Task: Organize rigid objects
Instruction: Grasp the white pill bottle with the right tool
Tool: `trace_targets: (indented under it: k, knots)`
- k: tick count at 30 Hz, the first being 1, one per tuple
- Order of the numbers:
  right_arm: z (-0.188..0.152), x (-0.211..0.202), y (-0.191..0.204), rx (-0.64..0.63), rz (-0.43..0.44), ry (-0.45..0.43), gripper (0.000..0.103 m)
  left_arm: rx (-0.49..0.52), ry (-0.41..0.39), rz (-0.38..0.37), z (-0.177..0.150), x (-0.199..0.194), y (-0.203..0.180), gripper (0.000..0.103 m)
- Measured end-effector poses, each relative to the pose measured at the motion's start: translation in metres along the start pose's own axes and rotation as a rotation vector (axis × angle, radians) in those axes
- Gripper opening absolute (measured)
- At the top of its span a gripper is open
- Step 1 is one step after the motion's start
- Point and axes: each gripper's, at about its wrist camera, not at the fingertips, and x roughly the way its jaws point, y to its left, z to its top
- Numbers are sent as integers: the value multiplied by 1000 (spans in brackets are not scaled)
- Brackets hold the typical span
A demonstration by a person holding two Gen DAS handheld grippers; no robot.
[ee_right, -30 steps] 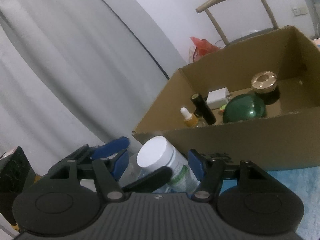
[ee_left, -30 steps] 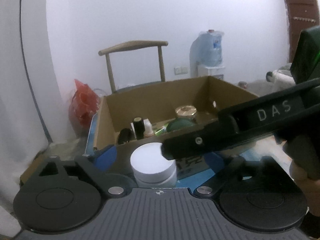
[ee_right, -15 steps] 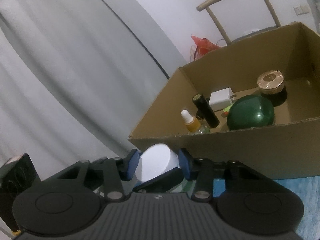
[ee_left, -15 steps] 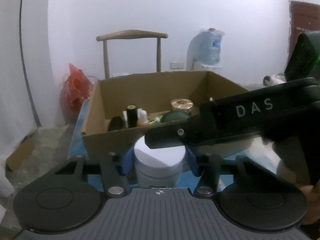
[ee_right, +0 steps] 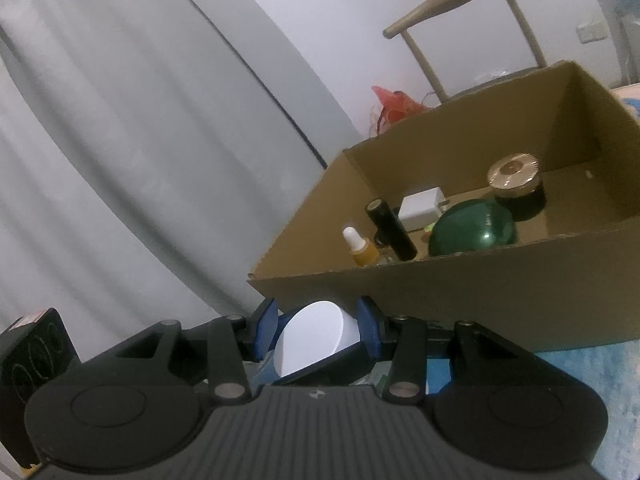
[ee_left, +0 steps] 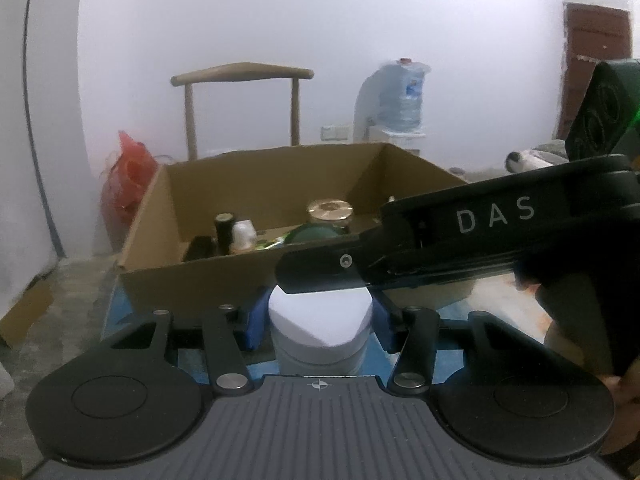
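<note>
A white-capped jar (ee_left: 316,326) stands upright just in front of the cardboard box (ee_left: 200,280). My left gripper (ee_left: 316,316) is shut on the jar, blue pads on both sides of it. My right gripper (ee_right: 316,330) is also shut on the same jar's white cap (ee_right: 312,338); its black finger (ee_left: 320,270) lies across the cap in the left wrist view. The box (ee_right: 480,296) holds a green round case (ee_right: 472,232), a gold-lidded jar (ee_right: 514,176), a black tube (ee_right: 390,228), a dropper bottle (ee_right: 360,248) and a white charger (ee_right: 422,208).
A wooden chair (ee_left: 240,104) and a red bag (ee_left: 128,188) stand behind the box. A water dispenser (ee_left: 396,100) is at the back right. A grey curtain (ee_right: 120,140) hangs on the left. A blue cloth (ee_right: 580,380) covers the table.
Both grippers have closed on the white-capped jar, which was between open fingers a second ago. The jar and grippers have risen a little relative to the box.
</note>
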Motion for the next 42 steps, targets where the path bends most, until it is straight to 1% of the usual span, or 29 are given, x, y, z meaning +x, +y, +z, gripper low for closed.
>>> trace_targets:
  k: [6,10,13,15,18,24,28,32,34,37,38,42]
  knots:
    - [-6,-25,-9,27,-27,-40,47,11,-6,-66,-2,0,-20,52]
    - [-10,-43,-12,45,-17,-59,47,38,-13,-124,-1,2,-38,52]
    - [-12,-53,-12,39,-37,-79,47,75,-22,-134,-2,3,-49,52]
    - [-12,-55,-15,52,-31,-83,47,88,-21,-136,-3,4,-52,52]
    - [-11,-57,-20,68,-29,-86,47,90,-21,-139,-4,5,-53,52]
    - [-11,-65,-24,90,-21,-106,47,74,-10,-120,-5,7,-47,53]
    - [-10,-76,-29,96,-38,-125,48,68,3,-121,-6,9,-45,54]
    - [-10,-76,-32,100,-66,-119,48,62,10,-128,-8,11,-43,56]
    - [-11,-74,-33,102,-75,-112,48,57,13,-127,-8,12,-42,60]
    - [-11,-72,-32,98,-90,-103,49,56,17,-125,-11,12,-40,67]
    - [-11,-71,-32,96,-95,-99,50,57,22,-126,-12,12,-39,71]
    - [-14,-66,-34,94,-114,-71,59,58,46,-135,-16,17,-38,72]
